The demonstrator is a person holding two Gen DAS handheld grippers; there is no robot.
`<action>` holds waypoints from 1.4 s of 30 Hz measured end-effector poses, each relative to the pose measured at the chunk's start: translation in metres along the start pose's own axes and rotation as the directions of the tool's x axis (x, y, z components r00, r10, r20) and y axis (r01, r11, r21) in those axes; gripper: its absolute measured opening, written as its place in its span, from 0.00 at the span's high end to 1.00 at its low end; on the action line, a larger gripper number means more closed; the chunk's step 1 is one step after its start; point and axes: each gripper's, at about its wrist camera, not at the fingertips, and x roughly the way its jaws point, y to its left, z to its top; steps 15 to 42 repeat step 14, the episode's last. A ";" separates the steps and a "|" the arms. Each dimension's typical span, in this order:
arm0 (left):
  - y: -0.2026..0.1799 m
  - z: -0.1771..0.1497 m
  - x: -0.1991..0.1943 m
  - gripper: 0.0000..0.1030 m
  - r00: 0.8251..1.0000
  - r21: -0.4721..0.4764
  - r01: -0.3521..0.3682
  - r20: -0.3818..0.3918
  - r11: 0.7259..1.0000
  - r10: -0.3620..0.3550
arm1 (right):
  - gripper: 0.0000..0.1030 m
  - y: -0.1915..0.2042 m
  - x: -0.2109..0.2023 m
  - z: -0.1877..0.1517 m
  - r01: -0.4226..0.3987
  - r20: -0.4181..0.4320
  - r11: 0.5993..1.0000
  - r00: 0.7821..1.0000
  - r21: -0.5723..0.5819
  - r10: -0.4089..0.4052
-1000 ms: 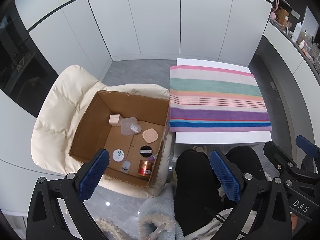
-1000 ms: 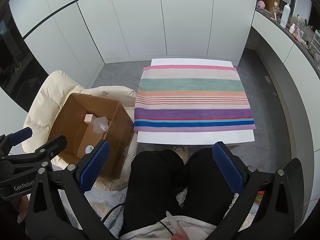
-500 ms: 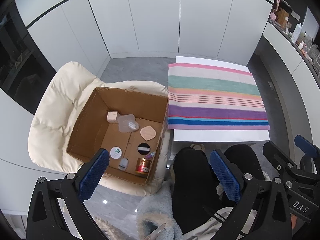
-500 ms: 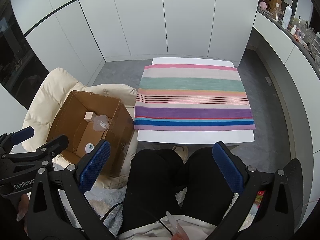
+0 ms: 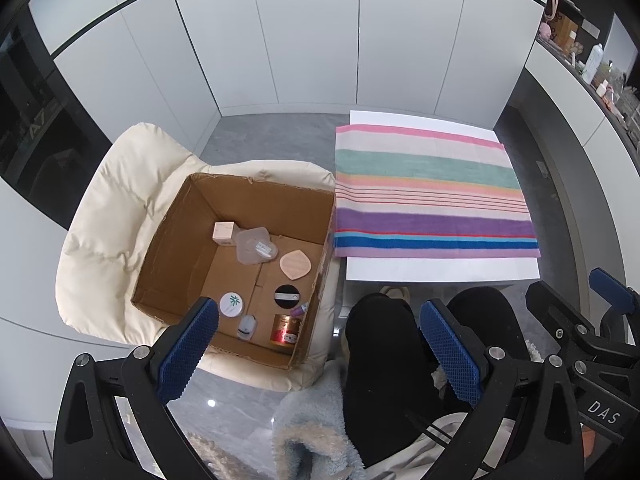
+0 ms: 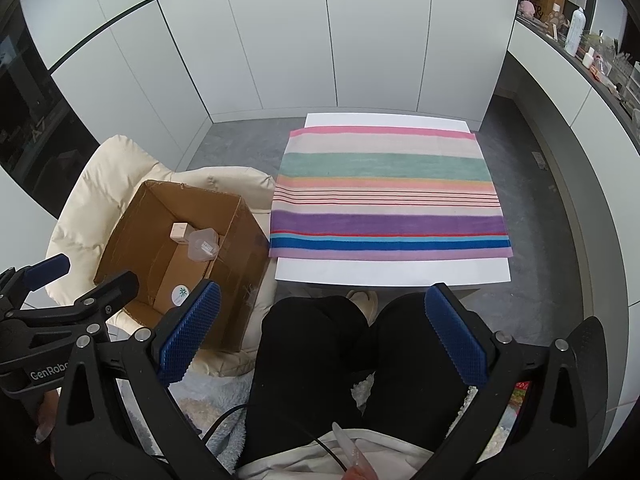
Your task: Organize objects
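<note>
An open cardboard box (image 5: 176, 240) sits on a cream padded chair (image 5: 116, 216); it also shows in the right wrist view (image 6: 132, 224). Inside lie several small items: a beige cube box (image 5: 223, 233), a clear plastic jar (image 5: 255, 246), a pink compact (image 5: 295, 265), a black round lid (image 5: 286, 296), a white round tin (image 5: 231, 304) and a red jar (image 5: 285, 329). A striped towel (image 5: 428, 196) covers a white low table (image 5: 440, 270). My left gripper (image 5: 320, 348) is open and empty, high above the box's near right corner. My right gripper (image 6: 320, 332) is open and empty above the person's lap.
The person's black-trousered legs (image 6: 352, 352) fill the near middle. A fluffy blue-grey blanket (image 5: 312, 420) lies below. White cabinet doors (image 6: 320, 40) line the far wall. A counter with bottles (image 6: 576, 32) runs along the right.
Both grippers have risen and drawn back slightly, so the box and table look a little smaller and farther. Both stay open.
</note>
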 end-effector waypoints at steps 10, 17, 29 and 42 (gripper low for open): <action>0.000 -0.001 0.001 0.02 1.000 0.004 -0.001 0.004 1.000 0.001 | 0.00 -0.001 0.001 -0.001 -0.006 -0.002 1.000 1.000 0.004 0.006; 0.000 -0.001 0.002 0.02 1.000 0.000 0.003 -0.001 1.000 -0.003 | 0.00 -0.001 0.002 -0.001 -0.009 -0.005 1.000 1.000 0.004 0.009; 0.000 -0.001 0.002 0.02 1.000 0.000 0.003 -0.001 1.000 -0.003 | 0.00 -0.001 0.002 -0.001 -0.009 -0.005 1.000 1.000 0.004 0.009; 0.000 -0.001 0.002 0.02 1.000 0.000 0.003 -0.001 1.000 -0.003 | 0.00 -0.001 0.002 -0.001 -0.009 -0.005 1.000 1.000 0.004 0.009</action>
